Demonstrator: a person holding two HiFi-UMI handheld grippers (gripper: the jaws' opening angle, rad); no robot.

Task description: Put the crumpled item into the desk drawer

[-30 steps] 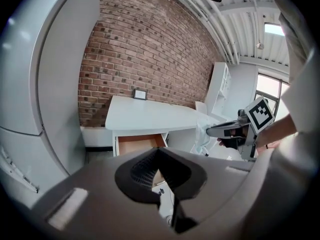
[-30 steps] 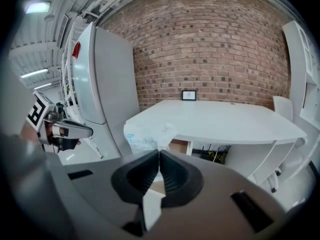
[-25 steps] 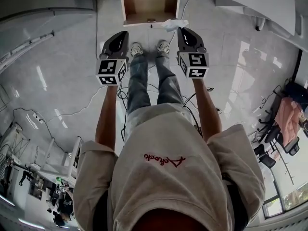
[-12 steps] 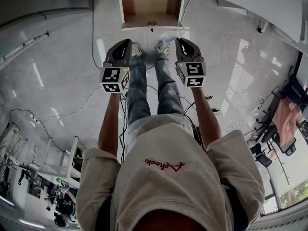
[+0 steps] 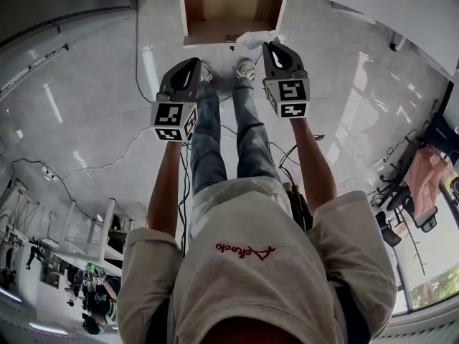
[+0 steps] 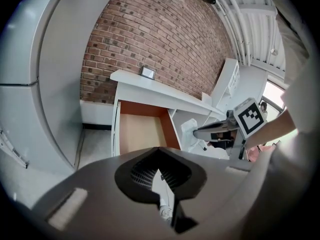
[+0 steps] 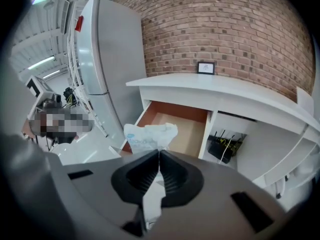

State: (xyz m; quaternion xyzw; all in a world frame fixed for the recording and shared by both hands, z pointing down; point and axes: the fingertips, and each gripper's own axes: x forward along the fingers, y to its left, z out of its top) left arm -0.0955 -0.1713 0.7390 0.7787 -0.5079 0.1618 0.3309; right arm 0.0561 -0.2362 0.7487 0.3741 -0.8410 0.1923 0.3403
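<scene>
Currently listed, working outward:

1. Right gripper (image 7: 159, 153): its jaws are pressing together on the crumpled item (image 7: 150, 135), a white wrapper with blue print that is bunching up above the jaw tips. In the head view this gripper (image 5: 270, 46) is pointing down toward the drawer, with the crumpled item (image 5: 257, 37) hanging at the drawer's front edge near its right corner. Whether the item is passing over the rim cannot be told.

2. Left gripper (image 6: 159, 152): its jaws are meeting at the tips and gripping nothing. It (image 5: 194, 62) is hovering beside the right gripper, nearer the drawer's left side.

3. Drawer (image 7: 187, 129): it is standing pulled out, showing a bare wooden bottom and red-brown sides (image 5: 222, 6) (image 6: 140, 134).

4. White desk (image 7: 225, 91): it is carrying the drawer and a small picture frame (image 7: 205, 67).

5. Brick wall (image 7: 225, 29): it is rising behind the desk.

6. Person's legs (image 5: 215, 135): they are standing in jeans between the two grippers.
</scene>
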